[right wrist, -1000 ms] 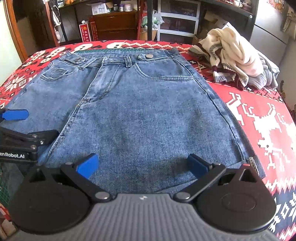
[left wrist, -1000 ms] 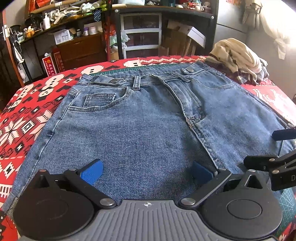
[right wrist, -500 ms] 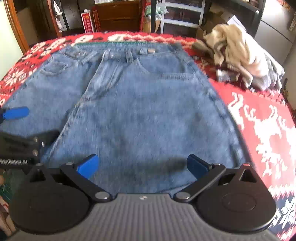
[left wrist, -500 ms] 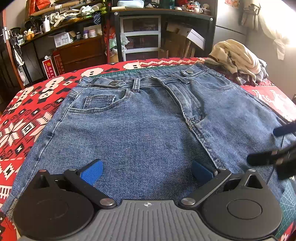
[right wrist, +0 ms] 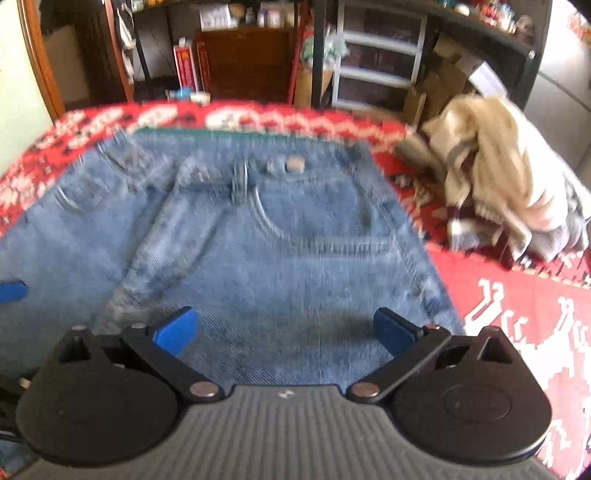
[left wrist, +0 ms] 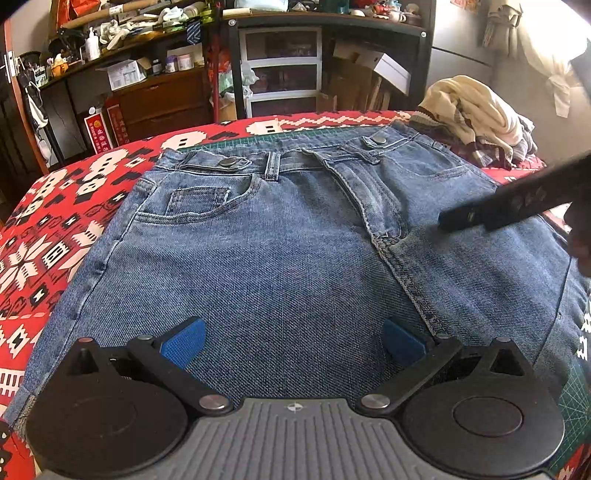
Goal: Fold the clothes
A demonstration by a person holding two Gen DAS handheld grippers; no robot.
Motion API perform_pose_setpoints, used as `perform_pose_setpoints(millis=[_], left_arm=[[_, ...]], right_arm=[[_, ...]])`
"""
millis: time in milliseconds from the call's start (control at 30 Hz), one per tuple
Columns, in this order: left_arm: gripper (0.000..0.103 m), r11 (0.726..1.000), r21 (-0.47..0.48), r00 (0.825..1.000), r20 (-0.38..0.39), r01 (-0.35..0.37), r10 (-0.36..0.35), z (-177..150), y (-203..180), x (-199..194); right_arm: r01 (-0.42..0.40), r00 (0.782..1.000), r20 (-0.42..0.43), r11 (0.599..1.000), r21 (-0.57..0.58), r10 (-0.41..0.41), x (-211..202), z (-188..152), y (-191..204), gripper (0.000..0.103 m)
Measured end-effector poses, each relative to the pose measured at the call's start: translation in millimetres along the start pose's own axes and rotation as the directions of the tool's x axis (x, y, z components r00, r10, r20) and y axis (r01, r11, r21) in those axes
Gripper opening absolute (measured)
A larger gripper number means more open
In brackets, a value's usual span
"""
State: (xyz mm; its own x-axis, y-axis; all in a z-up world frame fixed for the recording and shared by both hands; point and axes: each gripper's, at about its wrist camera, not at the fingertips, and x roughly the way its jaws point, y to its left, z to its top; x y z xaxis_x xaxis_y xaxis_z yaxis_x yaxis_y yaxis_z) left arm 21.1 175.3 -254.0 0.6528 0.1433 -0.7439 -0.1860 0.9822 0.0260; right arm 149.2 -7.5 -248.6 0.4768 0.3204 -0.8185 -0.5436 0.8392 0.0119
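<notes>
A black shelving unit (left wrist: pixel 325 26) stands against the far wall. Left of it sits a brown wooden dresser (left wrist: pixel 162 99); right of it, cardboard boxes (left wrist: pixel 373 77).

A: What can't you make out?

B: The whole right wrist view is smeared, so the jeans (right wrist: pixel 280 236) lose their stitching and the clothes pile (right wrist: pixel 495 192) is a pale blur.

A: And from the left wrist?

B: The right gripper (left wrist: pixel 517 201) is a dark streak cut off by the right edge; its jaws can't be read. The jeans' (left wrist: pixel 295 251) hem hides behind the left gripper (left wrist: pixel 293 341) body.
</notes>
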Motion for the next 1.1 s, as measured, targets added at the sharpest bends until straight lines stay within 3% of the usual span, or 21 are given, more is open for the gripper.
perform_pose_setpoints(millis=[567, 667, 800, 1000, 1100], left_arm=[[0.103, 1.000, -0.005, 1.000, -0.001, -0.006, 0.006, 0, 0, 0], [0.103, 1.000, -0.005, 1.000, 0.000, -0.006, 0.006, 0, 0, 0], [0.103, 1.000, -0.005, 1.000, 0.005, -0.006, 0.006, -1, 0, 0], [0.103, 1.000, -0.004, 1.000, 0.007, -0.006, 0.006, -1, 0, 0], [0.103, 1.000, -0.004, 1.000, 0.007, -0.005, 0.005, -1, 0, 0]], right_arm=[[-0.021, 0.996, 0.088, 1.000, -0.008, 0.022, -63, -105, -13, 0.102], [-0.040, 0.997, 0.065, 0.999, -0.013, 0.041, -69, -98, -11, 0.102], [-0.064, 0.983, 0.170, 0.997, -0.054, 0.072, -83, -77, -6, 0.102], [-0.046, 0.985, 0.163, 0.999, -0.010, 0.047, -52, -25, -11, 0.102], [-0.006, 0.994, 0.112, 1.000, 0.006, 0.006, -22, -10, -17, 0.102]])
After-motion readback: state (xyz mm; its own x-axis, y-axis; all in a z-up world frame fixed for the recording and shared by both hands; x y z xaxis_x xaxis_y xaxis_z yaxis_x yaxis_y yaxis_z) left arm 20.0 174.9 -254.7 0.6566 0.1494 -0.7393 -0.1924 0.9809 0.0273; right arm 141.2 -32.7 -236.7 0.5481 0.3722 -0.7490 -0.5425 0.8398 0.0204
